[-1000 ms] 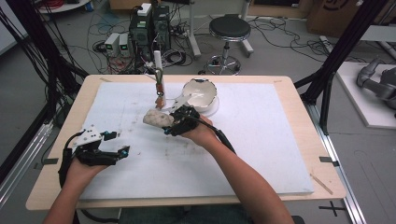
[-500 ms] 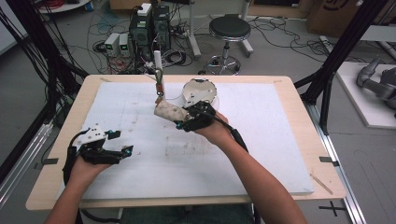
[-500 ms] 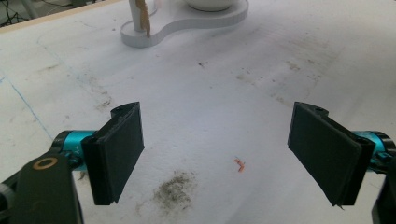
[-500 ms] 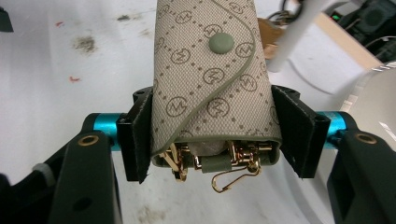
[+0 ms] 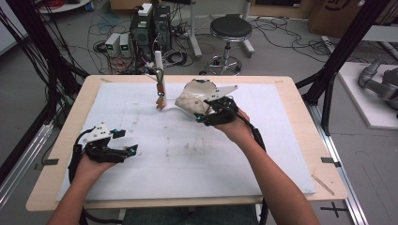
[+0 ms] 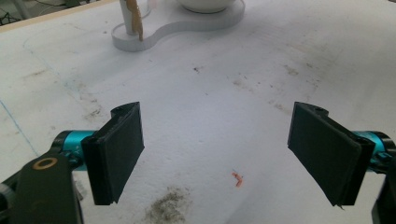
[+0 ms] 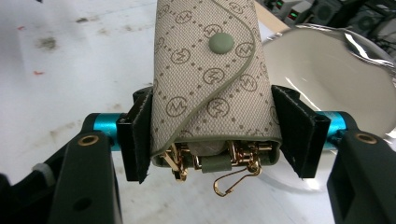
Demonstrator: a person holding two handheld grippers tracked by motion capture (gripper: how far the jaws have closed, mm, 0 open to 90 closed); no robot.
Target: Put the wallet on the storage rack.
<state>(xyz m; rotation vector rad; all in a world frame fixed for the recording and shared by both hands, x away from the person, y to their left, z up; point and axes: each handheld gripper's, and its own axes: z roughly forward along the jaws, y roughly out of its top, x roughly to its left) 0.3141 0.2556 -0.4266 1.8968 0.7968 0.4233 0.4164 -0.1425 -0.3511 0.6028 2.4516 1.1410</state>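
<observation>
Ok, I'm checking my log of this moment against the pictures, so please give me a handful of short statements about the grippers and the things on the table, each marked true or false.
1. The right gripper is shut on the patterned key pouch. True.
2. The left gripper holds the pouch too. False: its jaws stand wide apart with nothing between them, over the white table cover.
3. The pouch has a green snap button on its flap. True.
4. The pouch lies flat on the table. False: it is held up off the cover, next to the white bowl.
5. Gold clips hang out of the pouch's open end. True.
</observation>
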